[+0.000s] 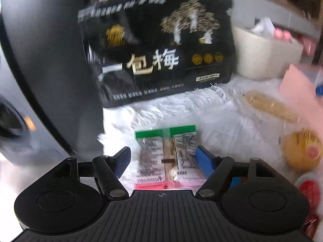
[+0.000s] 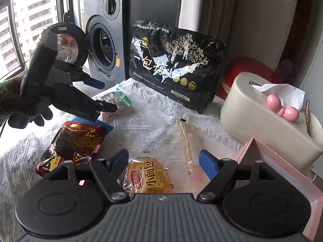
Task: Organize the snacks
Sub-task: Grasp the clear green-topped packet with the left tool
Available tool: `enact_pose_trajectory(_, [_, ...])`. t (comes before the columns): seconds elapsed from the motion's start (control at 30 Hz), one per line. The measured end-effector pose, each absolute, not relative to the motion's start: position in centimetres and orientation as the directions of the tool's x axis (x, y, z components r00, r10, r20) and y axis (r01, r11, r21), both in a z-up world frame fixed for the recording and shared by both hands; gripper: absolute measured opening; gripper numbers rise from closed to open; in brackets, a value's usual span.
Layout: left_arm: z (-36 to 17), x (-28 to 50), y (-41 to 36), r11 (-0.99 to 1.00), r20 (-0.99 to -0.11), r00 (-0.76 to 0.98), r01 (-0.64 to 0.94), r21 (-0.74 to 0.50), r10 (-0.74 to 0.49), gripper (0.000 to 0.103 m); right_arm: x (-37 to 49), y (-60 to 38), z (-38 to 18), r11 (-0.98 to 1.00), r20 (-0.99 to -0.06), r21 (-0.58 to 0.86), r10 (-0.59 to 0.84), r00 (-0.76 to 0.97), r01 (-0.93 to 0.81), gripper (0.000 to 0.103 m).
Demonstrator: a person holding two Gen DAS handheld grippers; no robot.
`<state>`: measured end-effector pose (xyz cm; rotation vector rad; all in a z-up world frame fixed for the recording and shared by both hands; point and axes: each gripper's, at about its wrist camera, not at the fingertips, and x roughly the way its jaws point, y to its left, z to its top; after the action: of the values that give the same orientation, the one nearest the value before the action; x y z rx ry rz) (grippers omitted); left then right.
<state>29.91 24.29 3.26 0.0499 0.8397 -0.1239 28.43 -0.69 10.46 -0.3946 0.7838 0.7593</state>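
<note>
My left gripper (image 1: 163, 158) stands open low over the white fringed cloth (image 1: 212, 109). A clear snack packet with a green end (image 1: 167, 153) lies flat between its fingers, and I see no pad pressing on it. The right wrist view shows that same gripper (image 2: 107, 96) at the left, held by a gloved hand (image 2: 30, 113), with the green-ended packet (image 2: 118, 98) at its tips. Open too, my right gripper (image 2: 164, 159) hovers over a yellow small-bread packet (image 2: 149, 173). A long clear packet (image 2: 187, 141) lies just beyond its right finger.
A big black plum bag (image 2: 175, 64) stands upright at the back. Red-brown foil packets (image 2: 76, 139) lie at the left. A beige tissue box (image 2: 262, 117) and a pink box (image 2: 278, 171) close off the right. A washing machine (image 2: 103, 40) stands behind.
</note>
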Motion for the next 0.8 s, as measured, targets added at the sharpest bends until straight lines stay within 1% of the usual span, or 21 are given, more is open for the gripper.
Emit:
enact_pose_trajectory(0.03, [3.1,30.1,24.6,0.992,-0.743,0.660,0.124,-0.038,-0.111,0.077,28.5,-0.7,10.5,0.671,-0.756,-0.041,0.463,0.462,-0.740,0.077])
enact_pose_trajectory(0.07, [2.9,30.1,24.6,0.991,-0.739,0.664,0.123,-0.045,-0.116,0.075,28.6,-0.8,10.7,0.672,-0.757,-0.035,0.465,0.459,-0.740,0.077])
enact_pose_trajectory(0.23, [2.3,30.2,24.1,0.989,-0.717,0.685,0.140,-0.043,-0.128,0.075,30.9,-0.1,11.5,0.688,-0.779,-0.025,0.441,0.445,-0.726,0.077])
enact_pose_trajectory(0.27, [2.3,30.2,24.1,0.989,-0.717,0.685,0.139,-0.046,-0.129,0.074,31.7,0.4,11.4,0.700,-0.792,-0.024,0.423,0.441,-0.714,0.077])
enact_pose_trajectory(0.3, [2.4,30.2,24.2,0.990,-0.715,0.687,0.135,-0.048,-0.129,0.070,32.7,0.9,11.2,0.712,-0.807,-0.011,0.408,0.427,-0.702,0.077])
enact_pose_trajectory(0.37, [2.6,29.9,24.8,0.988,-0.708,0.690,0.130,-0.081,-0.149,0.068,34.5,1.9,10.4,0.734,-0.836,0.020,0.385,0.391,-0.679,0.078])
enact_pose_trajectory(0.43, [3.0,28.8,25.8,0.984,-0.678,0.712,0.121,-0.133,-0.180,0.067,36.1,2.9,9.2,0.761,-0.866,0.021,0.339,0.369,-0.649,0.078])
enact_pose_trajectory(0.6, [4.4,25.3,28.0,0.979,-0.603,0.780,0.062,-0.194,-0.169,0.065,38.0,4.5,7.0,0.782,-0.890,-0.058,0.241,0.386,-0.620,0.077])
enact_pose_trajectory(0.67, [5.3,23.9,28.7,0.973,-0.573,0.801,0.049,-0.227,-0.174,0.065,38.5,4.7,6.2,0.789,-0.901,-0.071,0.212,0.379,-0.610,0.064])
enact_pose_trajectory(0.77, [6.5,21.9,29.2,0.968,-0.551,0.819,0.024,-0.250,-0.163,0.065,39.1,4.5,4.6,0.796,-0.927,-0.026,0.207,0.313,-0.605,0.056])
enact_pose_trajectory(0.8, [6.8,21.4,29.1,0.966,-0.549,0.820,0.021,-0.257,-0.164,0.064,39.1,4.3,4.6,0.803,-0.924,-0.014,0.218,0.316,-0.596,0.056])
